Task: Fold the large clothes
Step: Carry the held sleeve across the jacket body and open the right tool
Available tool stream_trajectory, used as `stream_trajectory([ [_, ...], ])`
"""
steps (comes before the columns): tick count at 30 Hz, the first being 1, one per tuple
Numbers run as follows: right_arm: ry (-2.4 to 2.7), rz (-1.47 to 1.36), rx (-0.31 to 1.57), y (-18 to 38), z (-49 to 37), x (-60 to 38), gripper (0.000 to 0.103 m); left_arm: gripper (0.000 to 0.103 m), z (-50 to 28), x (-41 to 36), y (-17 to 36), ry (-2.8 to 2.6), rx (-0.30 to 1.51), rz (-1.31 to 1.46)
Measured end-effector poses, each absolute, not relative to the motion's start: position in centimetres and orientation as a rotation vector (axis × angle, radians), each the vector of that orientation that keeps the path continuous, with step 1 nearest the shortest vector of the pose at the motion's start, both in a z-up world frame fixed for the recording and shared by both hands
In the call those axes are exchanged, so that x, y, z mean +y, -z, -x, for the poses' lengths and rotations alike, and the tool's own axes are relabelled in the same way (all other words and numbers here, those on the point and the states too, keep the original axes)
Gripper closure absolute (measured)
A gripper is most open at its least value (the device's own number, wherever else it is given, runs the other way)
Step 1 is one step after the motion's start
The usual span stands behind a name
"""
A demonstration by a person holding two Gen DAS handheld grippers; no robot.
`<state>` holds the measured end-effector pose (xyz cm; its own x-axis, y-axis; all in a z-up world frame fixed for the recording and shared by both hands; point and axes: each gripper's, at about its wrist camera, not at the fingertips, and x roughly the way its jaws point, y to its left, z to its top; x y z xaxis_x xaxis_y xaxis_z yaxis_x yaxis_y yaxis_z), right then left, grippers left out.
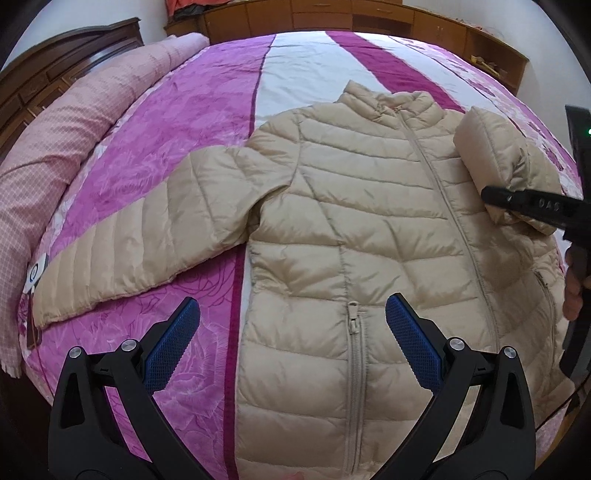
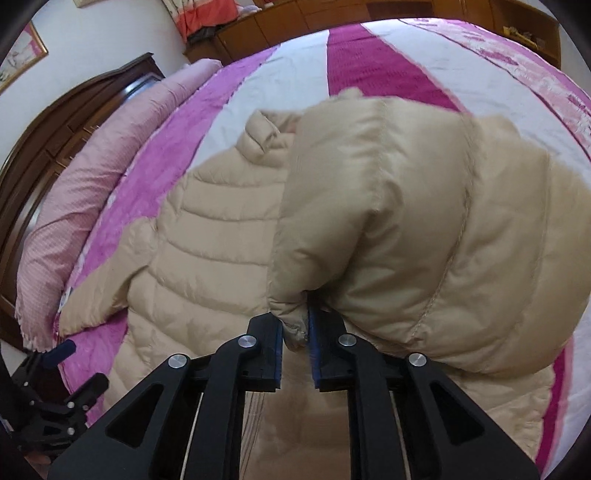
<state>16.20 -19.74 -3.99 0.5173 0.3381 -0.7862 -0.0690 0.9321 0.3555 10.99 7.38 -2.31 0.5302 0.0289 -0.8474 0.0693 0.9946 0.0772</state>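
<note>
A beige quilted puffer jacket (image 1: 354, 229) lies front-up on the bed, collar far, hem near, zipped. Its left sleeve (image 1: 122, 243) stretches out flat toward the bed's left edge. My left gripper (image 1: 291, 325) is open and empty, hovering above the jacket's lower left hem. My right gripper (image 2: 295, 328) is shut on the cuff of the right sleeve (image 2: 424, 221) and holds it lifted and folded over the jacket's chest. In the left wrist view the right gripper (image 1: 491, 195) shows at the right edge with that sleeve (image 1: 495, 155) bunched in it.
The bedspread (image 1: 184, 122) is magenta, pink and white striped. A pink rolled quilt (image 1: 74, 122) lies along the left side by a dark wooden headboard (image 1: 44, 70). Wooden cabinets (image 1: 332, 14) line the far wall. A small tag (image 1: 35, 275) lies near the left cuff.
</note>
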Motion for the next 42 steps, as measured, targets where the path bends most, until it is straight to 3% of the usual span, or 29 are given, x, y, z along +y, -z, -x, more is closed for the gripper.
stream_trajectory([
  [4, -0.279, -0.312, 1.001, 4.6, -16.2, -19.2, 0.065, 0.003, -11.0, 7.5, 2.6, 0.022, 1.018, -0.104],
  [8, -0.308, -0.323, 0.979, 3.7, -15.2, -19.0, 0.039, 0.003, -11.0, 7.3, 2.5, 0.026, 1.014, -0.104],
  [12, -0.300, -0.298, 0.956, 2.1, -13.6, -18.9, 0.028, 0.003, -10.7, 6.7, 2.2, 0.042, 1.006, -0.106],
  [24, -0.151, -0.307, 0.891, -2.5, -6.7, -26.0, 0.018, 0.003, -10.2, 0.2, -0.1, 0.155, 0.949, -0.169],
  [42, 0.130, -0.375, 0.879, -1.6, -2.4, -37.5, 0.016, 0.003, -11.7, -16.8, 0.4, 0.420, 0.894, -0.218],
])
